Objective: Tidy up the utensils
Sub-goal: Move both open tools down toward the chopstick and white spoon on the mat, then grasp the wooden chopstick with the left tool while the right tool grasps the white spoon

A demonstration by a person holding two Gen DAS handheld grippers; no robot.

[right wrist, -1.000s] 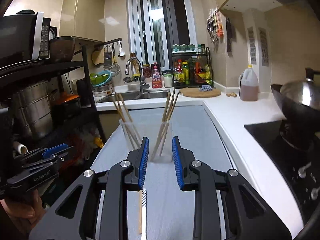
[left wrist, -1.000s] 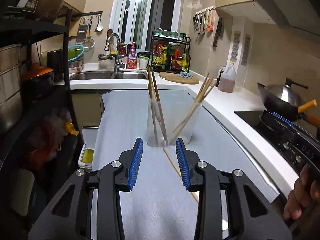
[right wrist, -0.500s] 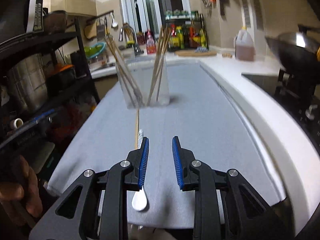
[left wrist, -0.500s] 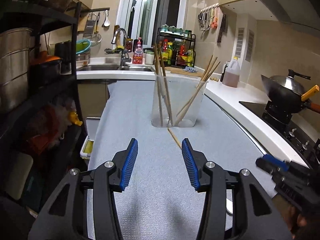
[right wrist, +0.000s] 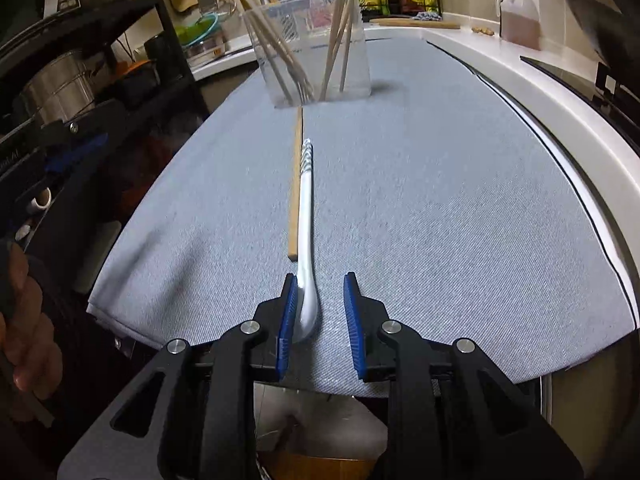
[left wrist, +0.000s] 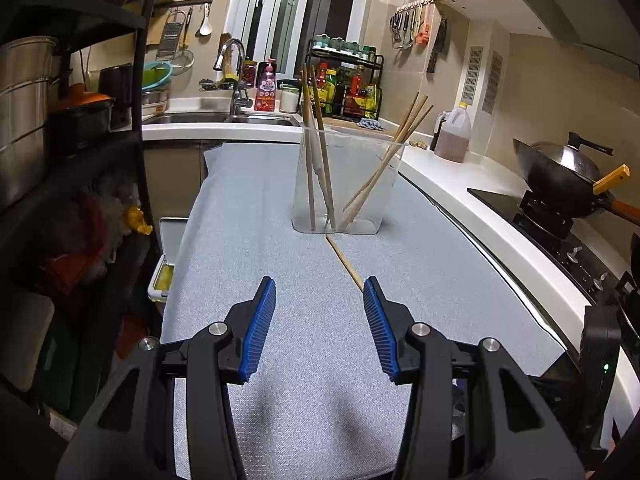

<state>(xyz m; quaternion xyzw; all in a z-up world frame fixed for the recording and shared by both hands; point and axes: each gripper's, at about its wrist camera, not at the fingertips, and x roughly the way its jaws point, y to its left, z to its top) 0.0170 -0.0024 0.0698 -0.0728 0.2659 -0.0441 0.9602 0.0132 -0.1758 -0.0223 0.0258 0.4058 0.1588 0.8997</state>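
A clear plastic holder (left wrist: 344, 184) with several wooden chopsticks (left wrist: 318, 160) stands upright mid-counter on the grey mat; it also shows in the right wrist view (right wrist: 316, 48). A loose chopstick (right wrist: 295, 188) and a white spoon (right wrist: 306, 232) lie side by side on the mat, pointing at the holder. The chopstick also shows in the left wrist view (left wrist: 345, 262). My right gripper (right wrist: 320, 308) is open, low over the mat's near edge, with the spoon's bowl between its fingers. My left gripper (left wrist: 319, 320) is open and empty above the mat.
The grey mat (left wrist: 256, 216) covers the counter. A black shelf rack (left wrist: 80, 140) with pots stands left. A wok (left wrist: 560, 172) sits on the stove at right, an oil jug (left wrist: 452, 136) behind it. The sink (left wrist: 224, 118) and bottle rack (left wrist: 348, 88) are at the back.
Both grippers have drawn back from the holder. The right one has dropped low to the mat's near edge, and its jaws now straddle the spoon's bowl.
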